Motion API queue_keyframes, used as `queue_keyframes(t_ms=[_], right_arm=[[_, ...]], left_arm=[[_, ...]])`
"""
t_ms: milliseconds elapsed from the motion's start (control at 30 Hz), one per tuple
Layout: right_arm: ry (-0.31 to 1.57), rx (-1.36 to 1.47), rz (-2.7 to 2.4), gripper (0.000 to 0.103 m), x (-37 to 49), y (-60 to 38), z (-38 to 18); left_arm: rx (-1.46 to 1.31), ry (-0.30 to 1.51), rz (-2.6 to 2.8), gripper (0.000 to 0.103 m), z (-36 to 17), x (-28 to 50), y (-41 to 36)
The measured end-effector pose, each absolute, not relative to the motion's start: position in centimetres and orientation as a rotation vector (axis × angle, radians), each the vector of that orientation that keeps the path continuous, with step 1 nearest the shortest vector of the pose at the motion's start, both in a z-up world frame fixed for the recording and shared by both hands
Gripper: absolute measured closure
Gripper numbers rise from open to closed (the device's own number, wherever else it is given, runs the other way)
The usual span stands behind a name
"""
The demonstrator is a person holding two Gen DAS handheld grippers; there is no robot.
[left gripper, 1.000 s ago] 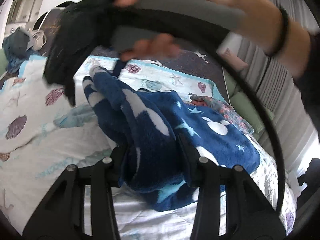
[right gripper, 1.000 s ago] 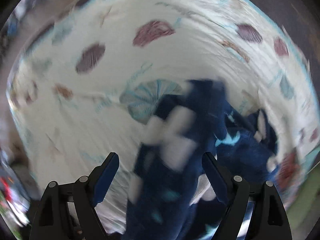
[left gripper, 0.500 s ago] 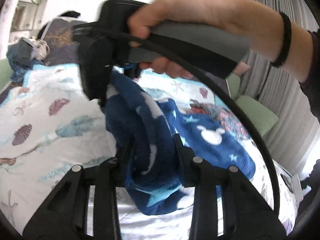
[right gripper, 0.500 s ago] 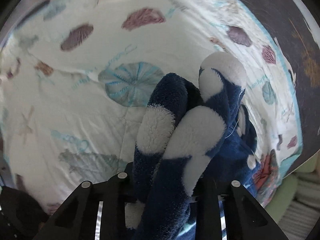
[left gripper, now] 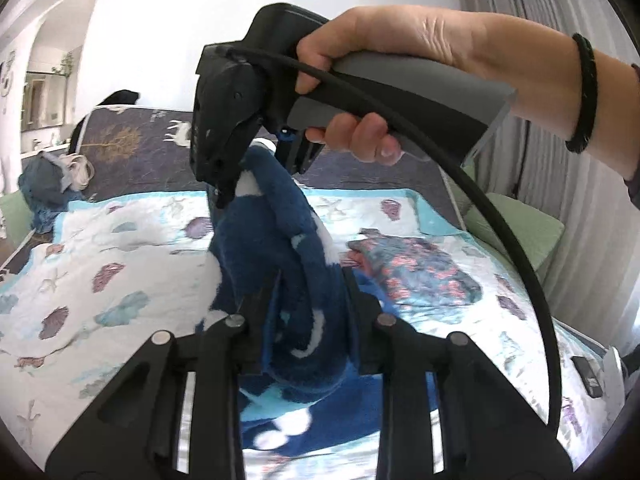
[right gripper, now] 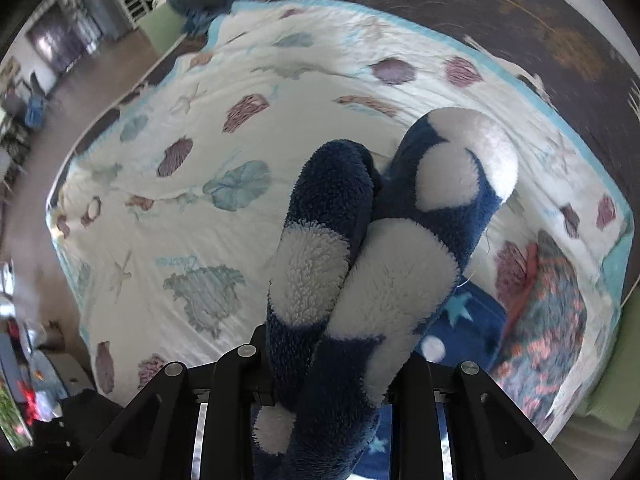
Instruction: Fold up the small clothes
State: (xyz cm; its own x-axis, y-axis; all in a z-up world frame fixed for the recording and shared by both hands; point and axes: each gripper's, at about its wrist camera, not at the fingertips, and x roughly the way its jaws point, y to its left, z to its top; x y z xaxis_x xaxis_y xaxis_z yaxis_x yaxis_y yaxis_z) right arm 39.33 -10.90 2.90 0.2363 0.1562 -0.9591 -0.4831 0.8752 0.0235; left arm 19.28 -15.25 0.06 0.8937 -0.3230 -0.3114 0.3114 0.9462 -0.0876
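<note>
Left wrist view. The left gripper (left gripper: pixel 306 316) has its jaws closed on a bunched fold of the blue fleece (left gripper: pixel 280 248), which rises from 6 o'clock toward the centre. At 12 o'clock the right gripper (left gripper: pixel 224 184), held in the person's right hand (left gripper: pixel 400 64), pinches the upper end of the same fleece. Two grips on one cloth, one high and one low, probably serve to lift it off the quilt (left gripper: pixel 100 272) and bring its edges together for a fold. A floral garment (left gripper: pixel 416 272) lies on the quilt at 3 o'clock; a grey-blue pile (left gripper: pixel 48 184) sits at 9 o'clock.

Right wrist view. The right gripper (right gripper: pixel 328 364) looks down on the quilt (right gripper: pixel 180 200); its jaws are clamped on doubled layers of fleece (right gripper: pixel 376 248) that fill the centre from 6 o'clock upward. More fleece rests on the quilt at 5 o'clock, so the cloth is only partly raised. The floral garment (right gripper: pixel 552 312) lies at 4 o'clock, just beside it.
</note>
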Motion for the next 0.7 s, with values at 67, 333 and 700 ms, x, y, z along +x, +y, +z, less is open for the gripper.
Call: queue_keyframes(t_ms=[67, 333, 700], right_arm=[[1.253, -0.276, 0.446, 0.077, 38.9, -12.7, 3.4], [1.263, -0.198, 0.413, 0.077, 38.8, -18.8, 3.2], [1.378, 0.094, 0.363, 0.076, 42.2, -28.7, -7.2]], left_arm=[[-0.04, 0.33, -0.345, 0.073, 0.2, 19.0, -16.1], [-0.1, 0.379, -0.406, 0.073, -0.1, 19.6, -19.5], [-0.072, 0.596, -0.465, 0.073, -7.0, 23.4, -25.2]])
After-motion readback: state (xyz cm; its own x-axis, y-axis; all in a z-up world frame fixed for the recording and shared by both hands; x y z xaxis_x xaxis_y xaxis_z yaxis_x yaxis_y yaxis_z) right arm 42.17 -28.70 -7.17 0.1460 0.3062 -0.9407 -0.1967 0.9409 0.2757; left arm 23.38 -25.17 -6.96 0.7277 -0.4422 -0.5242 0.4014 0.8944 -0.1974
